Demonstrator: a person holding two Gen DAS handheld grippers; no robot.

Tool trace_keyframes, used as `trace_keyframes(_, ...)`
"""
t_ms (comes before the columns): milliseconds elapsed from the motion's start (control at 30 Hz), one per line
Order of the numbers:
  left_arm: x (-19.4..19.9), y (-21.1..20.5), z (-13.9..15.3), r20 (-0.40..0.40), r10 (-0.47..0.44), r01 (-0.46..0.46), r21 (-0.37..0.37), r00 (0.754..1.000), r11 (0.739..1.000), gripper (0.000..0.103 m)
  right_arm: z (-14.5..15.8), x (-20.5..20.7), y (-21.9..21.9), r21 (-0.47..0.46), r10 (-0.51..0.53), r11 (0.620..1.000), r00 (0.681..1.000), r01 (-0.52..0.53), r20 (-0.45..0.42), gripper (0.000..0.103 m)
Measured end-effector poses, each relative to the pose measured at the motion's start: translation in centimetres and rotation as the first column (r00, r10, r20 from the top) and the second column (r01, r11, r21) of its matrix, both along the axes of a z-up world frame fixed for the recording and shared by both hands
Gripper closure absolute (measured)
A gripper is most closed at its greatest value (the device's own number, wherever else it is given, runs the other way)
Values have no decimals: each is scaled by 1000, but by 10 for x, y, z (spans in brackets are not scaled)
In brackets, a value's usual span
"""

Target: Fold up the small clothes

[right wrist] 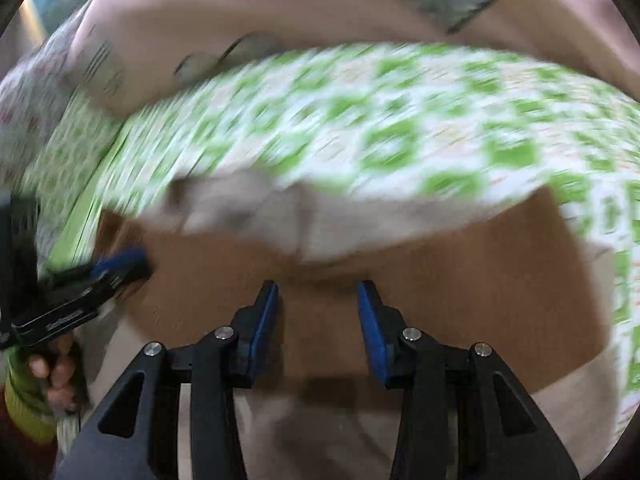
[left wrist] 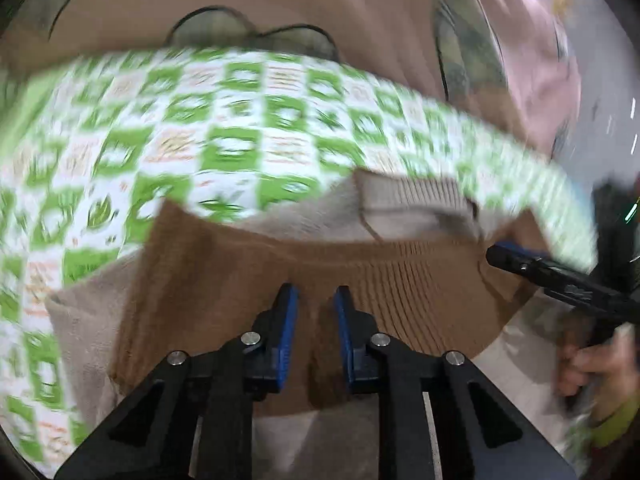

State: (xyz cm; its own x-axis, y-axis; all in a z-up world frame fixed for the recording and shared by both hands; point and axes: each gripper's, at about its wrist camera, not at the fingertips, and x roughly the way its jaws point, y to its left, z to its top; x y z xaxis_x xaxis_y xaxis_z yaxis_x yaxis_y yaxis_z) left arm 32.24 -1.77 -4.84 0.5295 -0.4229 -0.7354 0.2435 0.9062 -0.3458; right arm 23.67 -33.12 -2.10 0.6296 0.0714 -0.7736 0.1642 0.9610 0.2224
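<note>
A brown ribbed knit garment (left wrist: 400, 280) with beige parts (left wrist: 400, 204) lies on a green-and-white checked cloth (left wrist: 240, 120). In the left wrist view my left gripper (left wrist: 316, 308) stands at the garment's near edge, its jaws narrow with a raised fold of brown knit pinched between the pads. The right gripper (left wrist: 508, 254) reaches in from the right at the garment's right end. In the right wrist view, which is blurred, the right gripper (right wrist: 318, 304) hangs over the brown garment (right wrist: 440, 272); its pads are wide apart and not pressing the cloth. The left gripper (right wrist: 120, 266) touches the garment's left end.
Pinkish-tan bedding (left wrist: 360, 0) with grey patches lies beyond the checked cloth (right wrist: 400, 120). A person's hand (left wrist: 588, 368) holds the right gripper's handle, and a hand (right wrist: 56, 376) in a green sleeve holds the left one. Pale floor shows at the far right (left wrist: 612, 128).
</note>
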Motion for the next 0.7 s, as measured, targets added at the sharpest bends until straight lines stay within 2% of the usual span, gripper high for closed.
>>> trace_keyframes(67,-4,19,-4,-8,43,-44,-77,999,996,84,2,-11,-22,31,-97,995,994,96,47,60)
trace_keyframes(100,-9,32,-6,-13,82,-83,-117,997,990,85,2,-22,-34,87,-131,988,989,124,75,60)
trace_keyframes(200,-24,64,-7,-26,164,-166,-203,986,965,85,7,-52,-53,147,-162,979,978,142,135,60)
trace_keyframes(233,-29,67,-5,-25,172,-173,-213,985,962,85,12,-65,-55,128,-168,980,974,149,152,60)
trace_keyframes(300,-47,73,8,-9,221,-219,-152,975,964,82,21,-84,-57,86,-197,979,970,186,145,59)
trace_keyframes(333,-61,74,17,11,242,-239,-119,970,964,72,25,-92,-61,78,-223,974,965,214,135,59)
trace_keyframes(367,-75,78,23,27,243,-238,-115,970,964,67,30,-107,-65,98,-250,966,959,239,135,59)
trace_keyframes(400,-94,81,29,39,245,-239,-121,969,964,59,34,-121,-69,127,-261,961,955,244,142,59)
trace_keyframes(500,-151,87,39,45,238,-226,-178,970,958,50,40,-163,-70,161,-310,945,938,285,159,58)
trace_keyframes(600,-202,84,37,23,223,-213,-221,974,952,44,35,-207,-57,213,-306,939,938,269,165,55)
trace_keyframes(700,-241,76,25,-23,219,-218,-248,975,944,43,28,-236,-38,252,-295,935,943,250,157,49)
